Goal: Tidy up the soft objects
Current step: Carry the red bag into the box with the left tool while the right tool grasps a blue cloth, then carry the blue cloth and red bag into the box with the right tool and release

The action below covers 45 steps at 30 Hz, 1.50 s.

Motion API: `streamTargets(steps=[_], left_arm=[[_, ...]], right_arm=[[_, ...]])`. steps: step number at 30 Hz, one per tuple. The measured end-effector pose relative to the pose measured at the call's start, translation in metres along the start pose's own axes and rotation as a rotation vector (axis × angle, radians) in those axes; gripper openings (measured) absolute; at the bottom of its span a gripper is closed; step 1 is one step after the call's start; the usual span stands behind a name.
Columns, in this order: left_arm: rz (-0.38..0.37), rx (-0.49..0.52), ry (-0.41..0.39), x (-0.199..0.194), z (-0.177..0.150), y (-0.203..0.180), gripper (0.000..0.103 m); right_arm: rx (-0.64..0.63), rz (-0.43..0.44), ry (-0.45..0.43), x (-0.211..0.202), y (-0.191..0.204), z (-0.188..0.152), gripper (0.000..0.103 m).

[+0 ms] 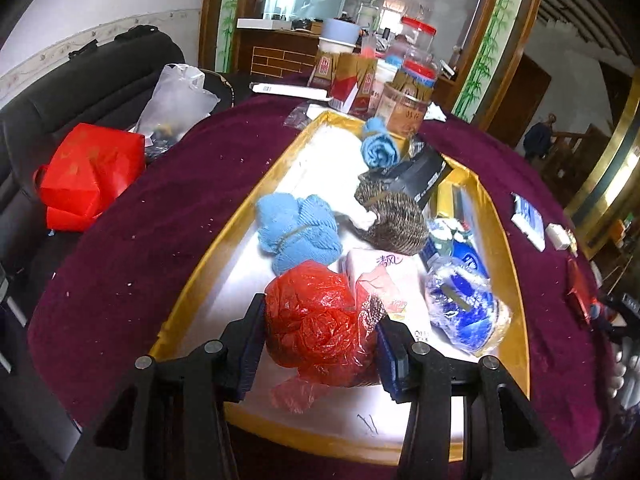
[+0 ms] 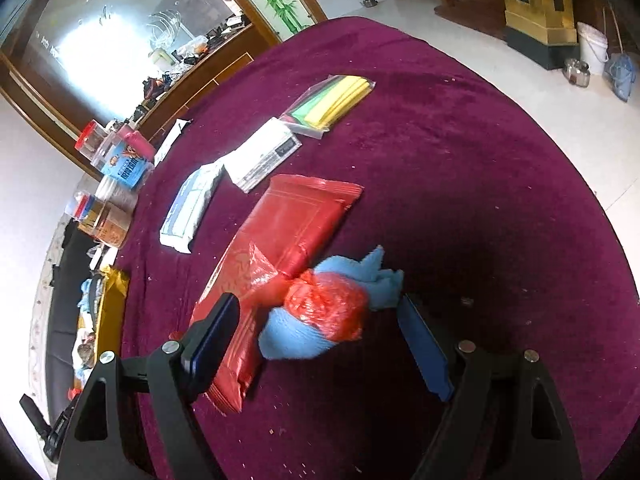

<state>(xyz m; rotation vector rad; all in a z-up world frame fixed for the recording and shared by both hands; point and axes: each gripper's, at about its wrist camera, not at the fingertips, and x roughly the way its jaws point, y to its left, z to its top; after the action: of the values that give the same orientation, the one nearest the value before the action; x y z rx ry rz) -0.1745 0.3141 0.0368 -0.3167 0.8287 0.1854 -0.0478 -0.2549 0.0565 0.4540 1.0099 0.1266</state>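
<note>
The left tongs [image 1: 320, 344] pinch a crumpled red plastic bag bundle [image 1: 316, 320] over the near end of the gold-rimmed tray [image 1: 192, 280], beside a rolled blue knit cloth [image 1: 296, 232]. The right tongs [image 2: 320, 328] hang spread above a blue cloth wrapped in red plastic [image 2: 320, 320] on the maroon velvet tabletop [image 2: 480, 200], without touching it.

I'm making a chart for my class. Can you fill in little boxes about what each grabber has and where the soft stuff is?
left gripper: closed around a red plastic bag bundle
right gripper: open, with a blue cloth wrapped in red plastic between its fingers, not squeezed
tray: gold-rimmed, holds two blue towels, a tissue pack, a brown scrubber
table: purple cloth, with a flat red packet on it
</note>
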Motion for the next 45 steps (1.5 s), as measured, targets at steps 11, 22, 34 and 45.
streamTargets(steps=[11, 22, 34, 45], left_arm=[[-0.032, -0.017, -0.043, -0.017, 0.002, -0.002, 0.069], [-0.058, -0.069, -0.113, -0.04, 0.008, 0.006, 0.073], [-0.094, -0.152, -0.111, -0.038, -0.001, 0.019, 0.074], [-0.04, -0.108, -0.147, -0.039, -0.005, 0.026, 0.074]], right_arm=[[-0.038, -0.062, -0.039, 0.002, 0.009, -0.005, 0.066], [-0.026, 0.025, -0.161, -0.048, 0.004, -0.011, 0.04], [-0.377, 0.343, -0.026, -0.051, 0.171, -0.056, 0.04], [-0.802, 0.467, 0.289, 0.017, 0.336, -0.172, 0.041]])
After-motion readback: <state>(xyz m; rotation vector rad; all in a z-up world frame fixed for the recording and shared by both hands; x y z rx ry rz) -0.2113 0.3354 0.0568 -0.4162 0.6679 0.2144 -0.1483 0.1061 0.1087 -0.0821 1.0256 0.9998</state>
